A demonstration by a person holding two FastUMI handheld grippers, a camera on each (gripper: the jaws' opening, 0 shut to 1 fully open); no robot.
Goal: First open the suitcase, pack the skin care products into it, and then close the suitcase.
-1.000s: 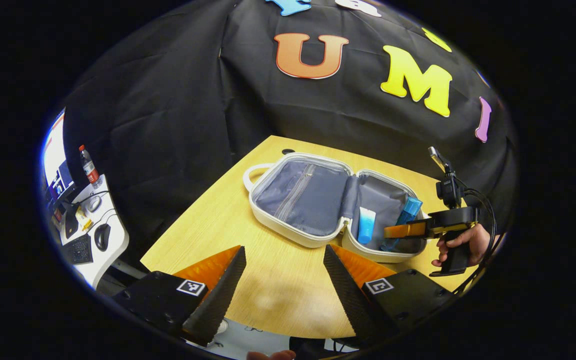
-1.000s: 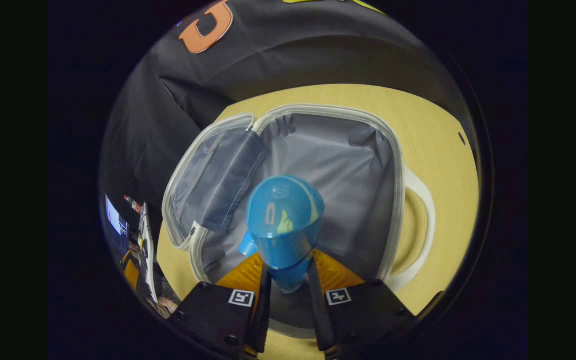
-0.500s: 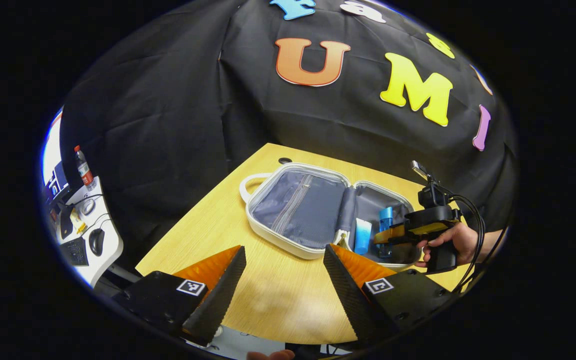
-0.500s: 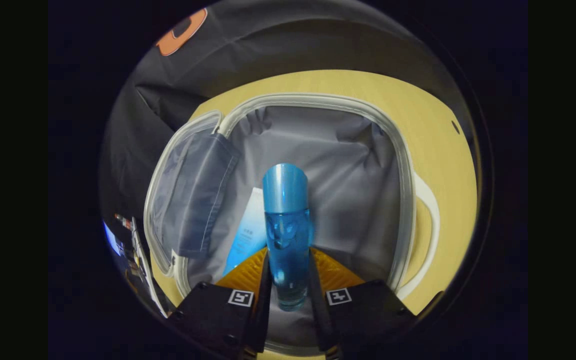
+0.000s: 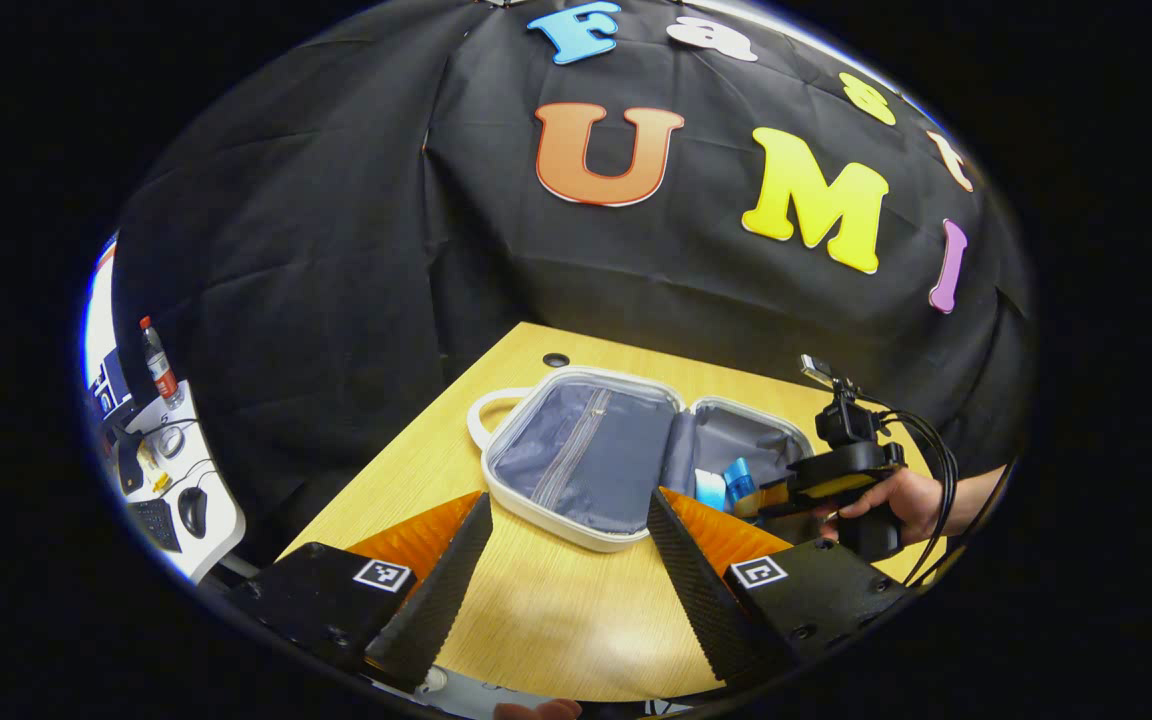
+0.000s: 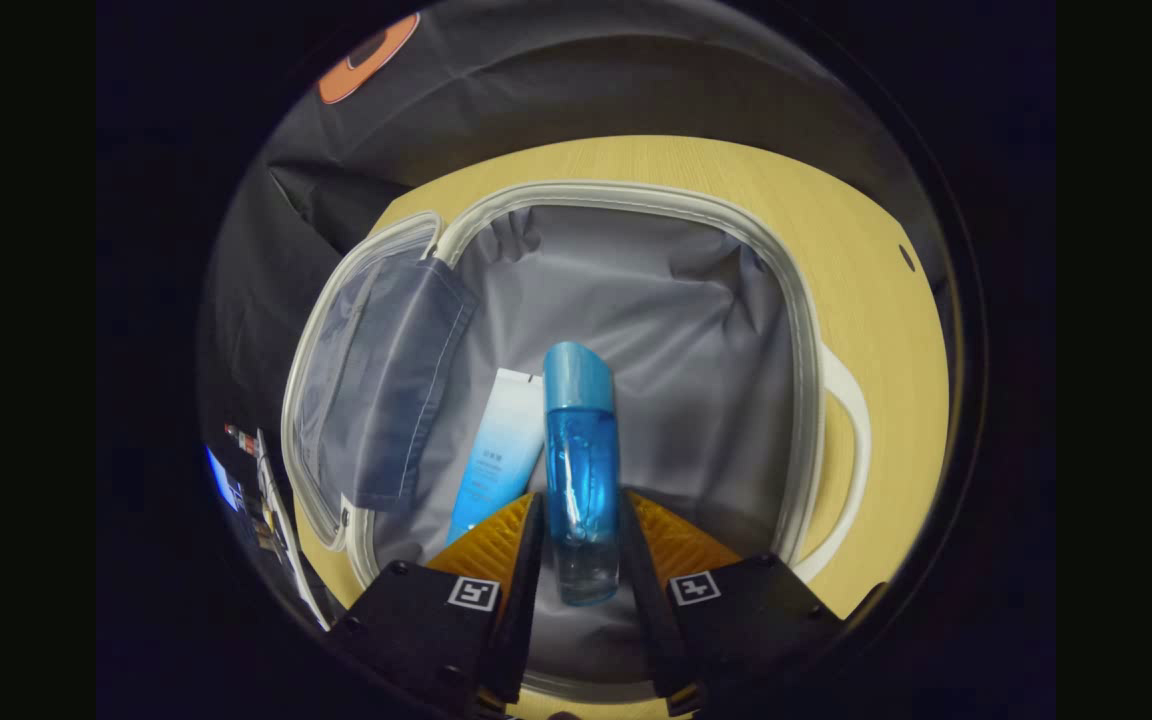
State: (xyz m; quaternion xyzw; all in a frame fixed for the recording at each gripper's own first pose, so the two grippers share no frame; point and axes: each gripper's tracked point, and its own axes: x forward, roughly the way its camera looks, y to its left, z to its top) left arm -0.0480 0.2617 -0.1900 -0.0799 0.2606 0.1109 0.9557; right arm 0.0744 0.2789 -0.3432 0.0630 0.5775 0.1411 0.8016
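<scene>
The white suitcase [image 5: 536, 505] lies open on the wooden table [image 5: 416, 470], its grey lining facing up. In the right gripper view a blue bottle [image 6: 581, 450] lies on the lining of the right half [image 6: 796, 330], beside a pale blue tube [image 6: 496, 455]. My right gripper [image 6: 581, 520] reaches into that half, its fingers slightly parted around the bottle's lower end with a thin gap showing. In the left gripper view a hand holds the right gripper [image 5: 841, 478] over the bottle [image 5: 739, 472] and tube [image 5: 708, 488]. My left gripper [image 5: 571, 560] hangs open and empty before the suitcase.
The suitcase's left half has a zipped mesh pocket [image 5: 576, 455] and a handle [image 5: 481, 415]. A cable hole [image 5: 556, 359] sits at the table's far edge. Off to the left stands a white desk [image 5: 171, 480] with a keyboard, a mouse and a drink bottle.
The right gripper lowered the blue bottle from upright to lying flat in the suitcase beside the tube, and its fingers spread slightly. The left gripper drew back a little from the suitcase.
</scene>
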